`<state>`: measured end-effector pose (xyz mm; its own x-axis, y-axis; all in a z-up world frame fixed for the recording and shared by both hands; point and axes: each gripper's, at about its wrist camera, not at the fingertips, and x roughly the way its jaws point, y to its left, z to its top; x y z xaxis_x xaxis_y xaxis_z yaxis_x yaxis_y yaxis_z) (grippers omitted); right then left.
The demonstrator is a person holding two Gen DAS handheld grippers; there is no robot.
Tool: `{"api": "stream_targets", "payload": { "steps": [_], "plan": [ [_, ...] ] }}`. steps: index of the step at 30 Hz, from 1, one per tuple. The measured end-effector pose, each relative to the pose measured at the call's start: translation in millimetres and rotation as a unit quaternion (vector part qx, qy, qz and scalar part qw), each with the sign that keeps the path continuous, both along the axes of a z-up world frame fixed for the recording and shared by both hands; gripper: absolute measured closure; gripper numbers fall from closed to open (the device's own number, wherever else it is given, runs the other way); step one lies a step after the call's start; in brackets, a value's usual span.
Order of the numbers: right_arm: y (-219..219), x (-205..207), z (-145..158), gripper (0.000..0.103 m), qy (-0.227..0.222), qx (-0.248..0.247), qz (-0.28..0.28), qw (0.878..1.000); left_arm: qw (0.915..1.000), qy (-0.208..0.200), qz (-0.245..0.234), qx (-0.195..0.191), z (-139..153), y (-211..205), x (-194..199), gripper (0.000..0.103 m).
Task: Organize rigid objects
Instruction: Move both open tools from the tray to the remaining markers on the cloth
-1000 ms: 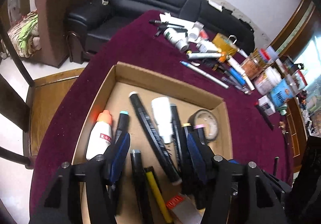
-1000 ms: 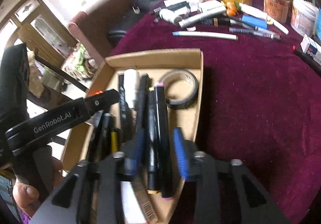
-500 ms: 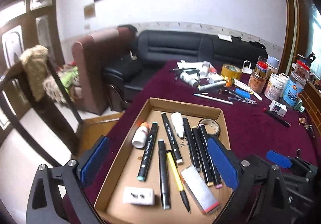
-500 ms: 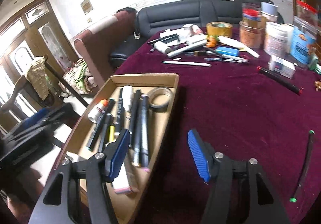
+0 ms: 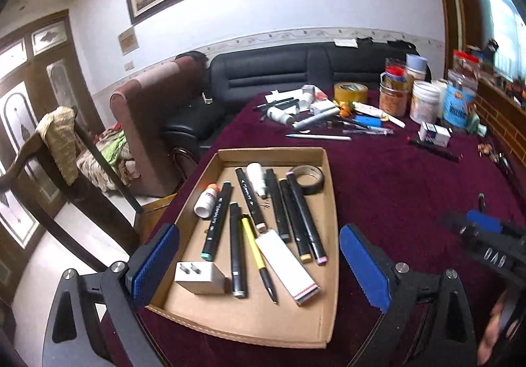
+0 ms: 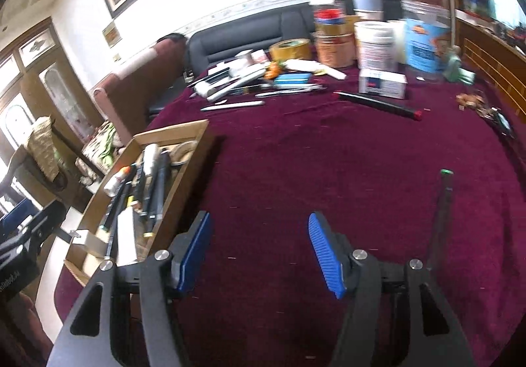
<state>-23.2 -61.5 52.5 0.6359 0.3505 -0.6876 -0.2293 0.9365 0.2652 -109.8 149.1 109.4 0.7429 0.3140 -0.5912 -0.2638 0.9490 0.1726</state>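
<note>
A shallow cardboard tray (image 5: 330, 202) on the maroon table holds several black markers (image 5: 297, 212), a yellow pen (image 5: 253, 243), a glue bottle (image 5: 207, 201), a tape roll (image 5: 309, 178), a white charger (image 5: 200, 276) and a white eraser (image 5: 286, 265). My left gripper (image 5: 259, 266) hangs open above the tray's near end, nothing between its blue pads. My right gripper (image 6: 259, 250) is open over bare cloth right of the tray (image 6: 187, 166). A black marker with a green tip (image 6: 442, 212) lies to its right. Another black marker with a red tip (image 6: 378, 102) lies farther back.
A pile of pens, tubes, a blue case (image 5: 368, 120), a brown tape roll (image 5: 350, 92), jars (image 5: 425, 101) and a small box (image 5: 434, 133) fills the table's far side. A wooden chair (image 5: 65, 170) and sofas stand to the left, beyond the table edge.
Both grippers have pulled back and risen out of the tray, and their jaws have widened. The right one has swung right over bare cloth. The markers stay in the tray.
</note>
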Motion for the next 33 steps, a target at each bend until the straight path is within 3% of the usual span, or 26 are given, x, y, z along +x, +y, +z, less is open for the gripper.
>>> {"api": "stream_targets", "payload": {
  "steps": [9, 15, 23, 26, 29, 31, 33],
  "plan": [
    [-75, 0, -6, 0.042, 0.002, 0.007, -0.054, 0.999, 0.9987, 0.025, -0.036, 0.026, -8, -44, 8, 0.004],
    [-128, 2, -5, 0.042, 0.0, 0.014, -0.095, 0.995, 0.9949, 0.055, -0.084, 0.0, -19, -69, 16, 0.004],
    [-212, 10, -11, 0.042, 0.025, 0.003, -0.176, 0.984, 0.9773, 0.118, -0.174, -0.021, -72, -119, 37, 0.004],
    [-224, 17, -11, 0.042, 0.035, 0.009, -0.183, 0.982, 0.9672, 0.143, -0.198, -0.068, -88, -124, 54, 0.004],
    [-221, 31, -13, 0.042, 0.049, 0.013, -0.175, 0.983, 0.9589, 0.174, -0.19, -0.118, -108, -118, 69, 0.004],
    [-213, 45, -15, 0.042, 0.06, 0.013, -0.16, 0.985, 0.964, 0.149, -0.192, -0.109, -110, -119, 64, 0.002],
    [-200, 63, -16, 0.042, 0.069, 0.011, -0.145, 0.987, 0.9638, 0.152, -0.195, -0.099, -113, -123, 63, 0.001]
  ]
}}
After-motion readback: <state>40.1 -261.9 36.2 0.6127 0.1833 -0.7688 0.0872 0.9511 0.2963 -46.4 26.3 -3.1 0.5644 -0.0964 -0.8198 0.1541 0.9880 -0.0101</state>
